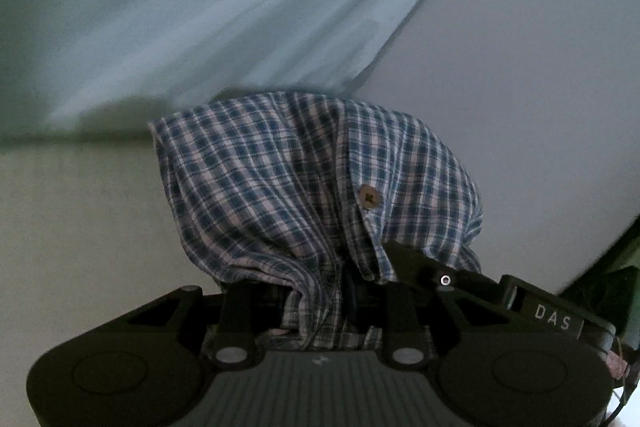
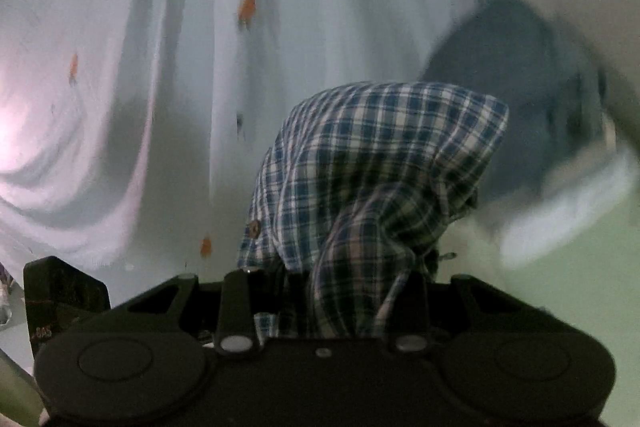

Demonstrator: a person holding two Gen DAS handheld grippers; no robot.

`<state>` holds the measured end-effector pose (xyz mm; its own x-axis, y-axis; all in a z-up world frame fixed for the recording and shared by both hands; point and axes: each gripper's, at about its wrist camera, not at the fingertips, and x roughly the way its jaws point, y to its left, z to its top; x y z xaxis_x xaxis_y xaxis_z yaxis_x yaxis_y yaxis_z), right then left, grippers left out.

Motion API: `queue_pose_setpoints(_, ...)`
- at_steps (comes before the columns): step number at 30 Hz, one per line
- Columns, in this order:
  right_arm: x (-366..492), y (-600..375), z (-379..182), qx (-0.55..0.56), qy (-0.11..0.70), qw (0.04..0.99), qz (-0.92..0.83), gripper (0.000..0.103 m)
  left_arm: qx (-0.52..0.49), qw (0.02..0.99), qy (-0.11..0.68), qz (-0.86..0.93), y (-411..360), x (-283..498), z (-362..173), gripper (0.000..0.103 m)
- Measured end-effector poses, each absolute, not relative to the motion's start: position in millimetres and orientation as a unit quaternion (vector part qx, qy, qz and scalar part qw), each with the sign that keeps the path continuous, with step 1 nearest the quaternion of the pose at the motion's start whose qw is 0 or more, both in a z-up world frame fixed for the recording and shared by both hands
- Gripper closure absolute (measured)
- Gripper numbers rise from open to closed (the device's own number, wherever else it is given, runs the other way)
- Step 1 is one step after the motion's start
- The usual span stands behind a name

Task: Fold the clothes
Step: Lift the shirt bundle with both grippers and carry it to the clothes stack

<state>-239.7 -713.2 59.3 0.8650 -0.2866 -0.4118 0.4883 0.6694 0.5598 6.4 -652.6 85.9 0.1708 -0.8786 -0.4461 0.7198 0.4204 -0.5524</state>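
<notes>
A blue-and-white checked shirt (image 1: 304, 187) with a brown button (image 1: 369, 195) is bunched up over my left gripper (image 1: 320, 311), which is shut on its fabric; the cloth hides the fingertips. In the right wrist view the same checked shirt (image 2: 372, 171) drapes over my right gripper (image 2: 332, 307), also shut on it, with a brown button (image 2: 253, 228) showing at the left edge of the fold. Part of the other gripper's black body (image 1: 552, 315) shows at the right of the left wrist view, and as a black block (image 2: 60, 299) at the lower left of the right wrist view.
A pale curtain (image 2: 168, 67) with small orange marks hangs behind. The same pale blue curtain (image 1: 200, 19) fills the upper left of the left wrist view, beside a plain white wall (image 1: 520, 87). A blurred blue garment (image 2: 520, 75) lies at the right on a light green surface (image 2: 560, 275).
</notes>
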Motion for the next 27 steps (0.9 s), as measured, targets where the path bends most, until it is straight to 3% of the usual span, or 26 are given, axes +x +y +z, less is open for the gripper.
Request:
queue_pose_setpoints(5,-245,-806,98,0.288,0.106,0.924,-0.226,0.064,-0.101,0.778,0.305,-0.54,-737,21,130,0.072)
queue_pose_setpoints(7,-248,-843,113,0.265,0.09,0.932,-0.23,0.055,-0.094,0.791,0.287,-0.533,-771,33,137,0.066)
queue_pose_setpoints(9,-250,-880,129,0.242,0.074,0.939,-0.233,0.033,-0.075,0.813,0.282,-0.504,-802,49,130,0.051)
queue_pose_setpoints(11,-246,-894,127,0.229,0.079,0.937,-0.25,0.028,-0.062,0.82,0.291,-0.489,-814,57,117,0.049)
queue_pose_setpoints(16,-232,-909,107,0.207,0.109,0.923,-0.304,0.035,-0.032,0.832,0.316,-0.455,-840,75,84,0.05)
queue_pose_setpoints(22,-214,-926,82,0.18,0.145,0.901,-0.366,0.024,0.004,0.843,0.345,-0.413,-872,97,45,0.047)
queue_pose_setpoints(24,-208,-932,74,0.171,0.157,0.893,-0.387,0.021,0.016,0.846,0.355,-0.398,-883,105,32,0.038)
queue_pose_setpoints(27,-199,-940,62,0.156,0.175,0.878,-0.417,0.016,0.019,0.852,0.333,-0.403,-868,95,43,0.033)
